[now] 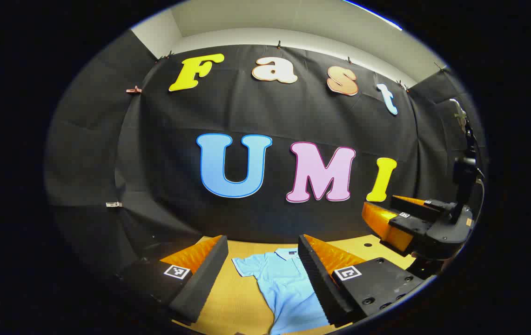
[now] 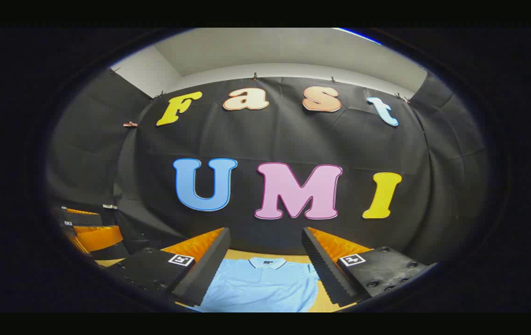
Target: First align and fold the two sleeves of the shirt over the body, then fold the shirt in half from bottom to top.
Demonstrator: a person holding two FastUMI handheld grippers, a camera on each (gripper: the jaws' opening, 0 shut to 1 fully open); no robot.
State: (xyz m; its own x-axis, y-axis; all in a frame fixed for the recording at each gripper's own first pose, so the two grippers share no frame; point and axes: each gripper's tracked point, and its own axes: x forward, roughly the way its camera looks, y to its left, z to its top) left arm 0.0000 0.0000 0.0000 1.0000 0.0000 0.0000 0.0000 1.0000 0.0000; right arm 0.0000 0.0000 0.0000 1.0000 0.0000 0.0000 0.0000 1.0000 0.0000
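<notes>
A light blue polo shirt [image 1: 284, 284] lies flat on the wooden table [image 1: 232, 302], collar toward the booth's wall, with one short sleeve spread out to the left. My left gripper [image 1: 263, 242] hangs above it, open, nothing between its fingers. In the left gripper view the right gripper [image 1: 386, 211] floats off to the right, above the table. In the right gripper view the shirt [image 2: 260, 284] shows from collar to chest, and my right gripper [image 2: 265, 235] stands open above it. The left gripper [image 2: 84, 228] sits at the left edge there.
The black cloth wall [image 1: 265, 153] closes the table's far side and wraps round both sides. A black stand [image 1: 465, 163] with a cable rises at the right of the left gripper view. Bare table [image 2: 323, 302] shows beside the shirt.
</notes>
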